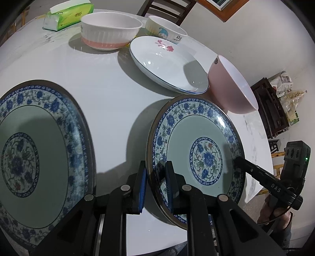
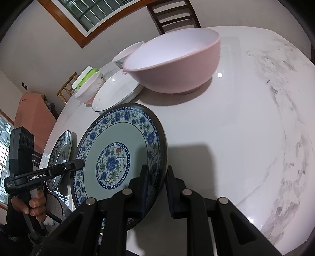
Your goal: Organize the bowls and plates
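A blue floral plate [image 1: 196,149] was held by its rim from two sides. The fingers of the left gripper [image 1: 155,183] were clamped on the plate's near left edge, with the blue-padded finger [image 1: 142,189] on the outside and the other finger on the plate's face. In the right wrist view, the fingers of the right gripper [image 2: 157,187] were closed on the opposite, right edge of the same plate [image 2: 118,155], one finger over the patterned border and one behind the dark rim. The plate appeared tilted, with its shadow on the white marble table [image 2: 246,128] below; whether any edge still touched the table could not be told.

To the left of the left fingers, a second blue floral plate [image 1: 37,149] was lying on the table, well apart from the held one. Beyond the fingers, a white plate with pink flowers [image 1: 167,63] was seen, and a pink bowl [image 1: 232,86] stood just beside it, near the far rim of the held plate. Farther back, a ribbed white and pink bowl [image 1: 110,31] and a bowl with a cartoon print [image 1: 165,29] were standing, with a green tissue pack [image 1: 69,14] at the far left.
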### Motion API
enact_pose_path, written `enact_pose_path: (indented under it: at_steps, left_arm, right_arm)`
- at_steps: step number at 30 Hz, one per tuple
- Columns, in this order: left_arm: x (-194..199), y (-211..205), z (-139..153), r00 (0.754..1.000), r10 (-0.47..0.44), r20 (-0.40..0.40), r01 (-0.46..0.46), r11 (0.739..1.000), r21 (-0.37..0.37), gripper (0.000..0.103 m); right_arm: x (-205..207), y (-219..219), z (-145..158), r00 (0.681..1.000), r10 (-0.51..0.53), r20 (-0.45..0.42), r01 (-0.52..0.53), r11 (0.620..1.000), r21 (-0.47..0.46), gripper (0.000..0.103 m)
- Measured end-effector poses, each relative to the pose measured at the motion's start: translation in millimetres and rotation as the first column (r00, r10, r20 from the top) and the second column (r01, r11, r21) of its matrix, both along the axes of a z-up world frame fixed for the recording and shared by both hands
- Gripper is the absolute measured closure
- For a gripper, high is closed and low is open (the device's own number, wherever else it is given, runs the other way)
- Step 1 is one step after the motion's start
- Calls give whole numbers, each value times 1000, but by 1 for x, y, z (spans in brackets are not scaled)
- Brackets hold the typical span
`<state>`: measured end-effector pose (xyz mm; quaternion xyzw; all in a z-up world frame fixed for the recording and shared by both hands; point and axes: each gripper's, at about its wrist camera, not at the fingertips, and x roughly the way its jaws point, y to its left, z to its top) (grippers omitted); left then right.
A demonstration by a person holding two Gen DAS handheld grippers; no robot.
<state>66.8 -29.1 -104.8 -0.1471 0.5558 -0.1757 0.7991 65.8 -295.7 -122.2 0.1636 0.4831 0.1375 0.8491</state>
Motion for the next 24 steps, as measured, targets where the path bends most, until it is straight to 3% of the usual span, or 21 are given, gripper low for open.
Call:
enact_pose_path:
  at_steps: [24]
  left_arm:
    - [-14, 51, 31, 995, 69, 76, -70, 998, 9, 88]
  right_arm:
    - [1, 52, 31, 995, 77, 61, -76, 997, -23, 85]
